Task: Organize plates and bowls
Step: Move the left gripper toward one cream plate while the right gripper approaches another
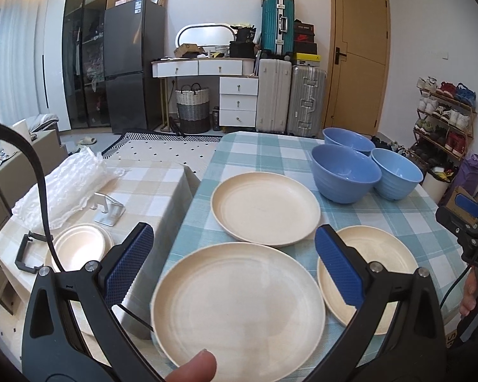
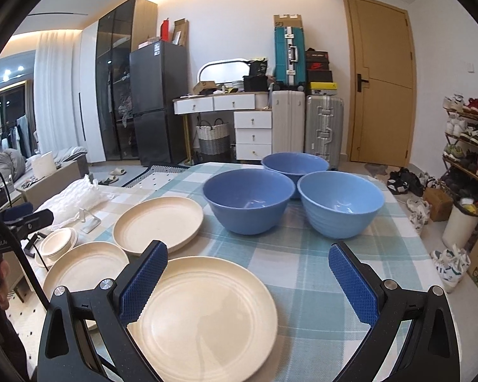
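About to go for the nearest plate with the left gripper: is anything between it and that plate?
Nothing visible. The left hand-held gripper is open, and the nearest plate lies bare on the table right below it. The other two plates sit apart, beyond and to the right.

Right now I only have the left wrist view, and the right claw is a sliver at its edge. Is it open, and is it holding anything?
Observer: The right claw is open and empty. The near plate shows under its left side.
Operator: Is there anything in the two front bowls? I can't see their bottoms.
Observer: No. The darker front bowl and the lighter front bowl are both bare to the bottom.
Operator: Is the white dish on the side table a single one?
Observer: No. The white dishes are a stack of several.
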Available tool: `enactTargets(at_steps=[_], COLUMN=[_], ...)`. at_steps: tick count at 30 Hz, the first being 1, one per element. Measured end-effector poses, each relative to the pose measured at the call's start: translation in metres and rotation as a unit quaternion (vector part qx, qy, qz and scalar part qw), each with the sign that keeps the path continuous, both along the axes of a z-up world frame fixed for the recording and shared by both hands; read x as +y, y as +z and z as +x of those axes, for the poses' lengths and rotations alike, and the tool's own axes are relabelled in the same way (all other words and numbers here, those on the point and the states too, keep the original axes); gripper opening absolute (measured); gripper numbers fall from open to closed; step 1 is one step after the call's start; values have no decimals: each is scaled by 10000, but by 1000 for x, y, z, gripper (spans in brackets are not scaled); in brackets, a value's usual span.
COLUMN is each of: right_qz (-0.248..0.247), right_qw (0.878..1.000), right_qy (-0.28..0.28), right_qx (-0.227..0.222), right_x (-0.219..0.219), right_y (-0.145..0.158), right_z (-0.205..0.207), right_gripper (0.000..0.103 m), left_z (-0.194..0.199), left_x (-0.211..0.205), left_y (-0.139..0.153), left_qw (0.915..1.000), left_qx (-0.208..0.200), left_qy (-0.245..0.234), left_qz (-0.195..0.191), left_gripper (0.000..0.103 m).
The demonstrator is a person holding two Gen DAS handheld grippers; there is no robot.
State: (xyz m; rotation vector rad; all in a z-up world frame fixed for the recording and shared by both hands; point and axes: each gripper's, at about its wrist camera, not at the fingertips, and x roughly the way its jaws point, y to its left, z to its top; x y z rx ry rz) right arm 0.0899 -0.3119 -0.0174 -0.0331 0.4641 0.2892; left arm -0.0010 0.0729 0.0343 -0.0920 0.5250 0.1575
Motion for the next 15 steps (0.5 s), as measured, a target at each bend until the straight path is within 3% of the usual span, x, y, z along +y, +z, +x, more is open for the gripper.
enactTargets(at_steps=[9, 15], right_qz=[-199, -366], right_qw=[9990, 9973], right_qy=[389, 570], right_qx=[-2, 291], right_x=[37, 62], right_y=[6, 4], right_z=[16, 37], right_gripper=[103, 103], left_z=[18, 35], left_x=[26, 24], left_y=[5, 6], left_qw=[9998, 9995], left_qx=[164, 306], left_qy=[63, -65], left_qz=[26, 41], left_gripper=[101, 101])
